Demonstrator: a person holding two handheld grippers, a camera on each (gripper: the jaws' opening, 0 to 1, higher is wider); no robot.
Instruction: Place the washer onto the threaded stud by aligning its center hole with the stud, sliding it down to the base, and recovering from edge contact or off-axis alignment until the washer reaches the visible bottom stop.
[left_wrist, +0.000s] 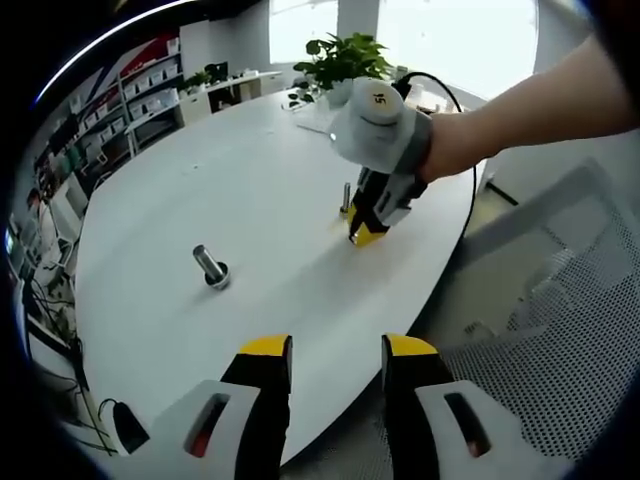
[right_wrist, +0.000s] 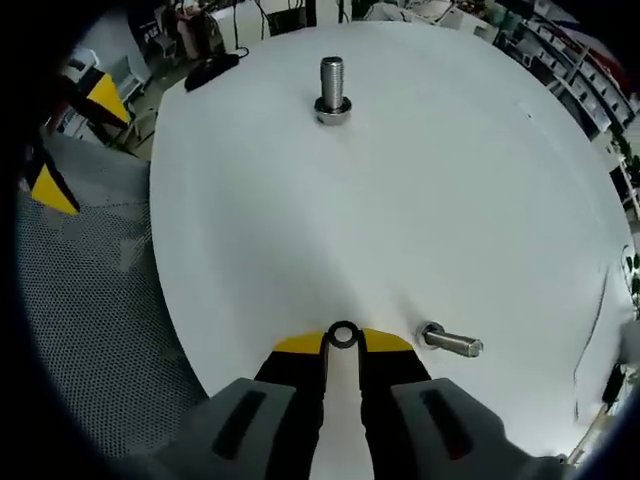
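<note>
Right gripper (right_wrist: 343, 342) low over table (right_wrist: 400, 200), pinching washer (right_wrist: 343, 334)

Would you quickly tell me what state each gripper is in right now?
Left gripper: open, holding nothing.
Right gripper: closed on the washer, low over the table.
</note>
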